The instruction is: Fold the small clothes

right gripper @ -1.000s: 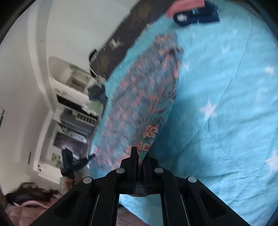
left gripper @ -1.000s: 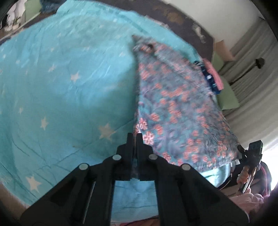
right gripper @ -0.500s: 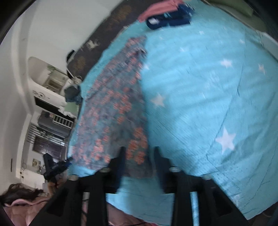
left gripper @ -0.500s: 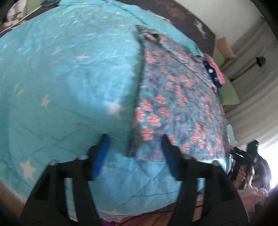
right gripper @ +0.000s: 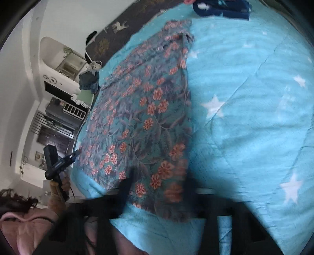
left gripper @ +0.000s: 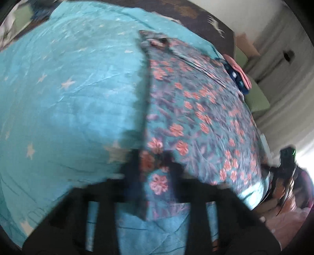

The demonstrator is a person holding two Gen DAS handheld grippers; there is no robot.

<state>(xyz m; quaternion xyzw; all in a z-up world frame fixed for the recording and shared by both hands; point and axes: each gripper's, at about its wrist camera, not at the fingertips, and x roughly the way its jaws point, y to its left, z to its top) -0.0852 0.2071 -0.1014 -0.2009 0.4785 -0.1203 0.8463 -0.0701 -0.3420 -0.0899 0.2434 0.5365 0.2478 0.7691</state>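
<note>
Both my grippers angle down over the near edge of the bed, fingers pointing along the floral garment (left gripper: 196, 109) toward the headboard end.

Left gripper (left gripper: 155, 168): jaws apart, one finger on each side of the garment's near left corner. The hem runs between the fingers; I can't tell whether the pads touch cloth, the fingers are motion-blurred.

Right gripper (right gripper: 157, 182): jaws apart too, straddling the near right corner of the same garment. Fabric lies between and under the fingers. Contact is also unclear from blur.

The garment lies flat, spread lengthwise on the teal star-print quilt (left gripper: 68, 98), its long left edge straight with a shadow beside it. The far end is bunched and wrinkled near the dark headboard (left gripper: 186, 11).

Folded navy and pink clothes (left gripper: 238, 74) sit beyond the garment's far right side, partly cut off in the right wrist view.

The left gripper body shows at lower left of the right wrist view; the hand around it is mostly hidden. Fingertip detail is smeared in both views.
</note>
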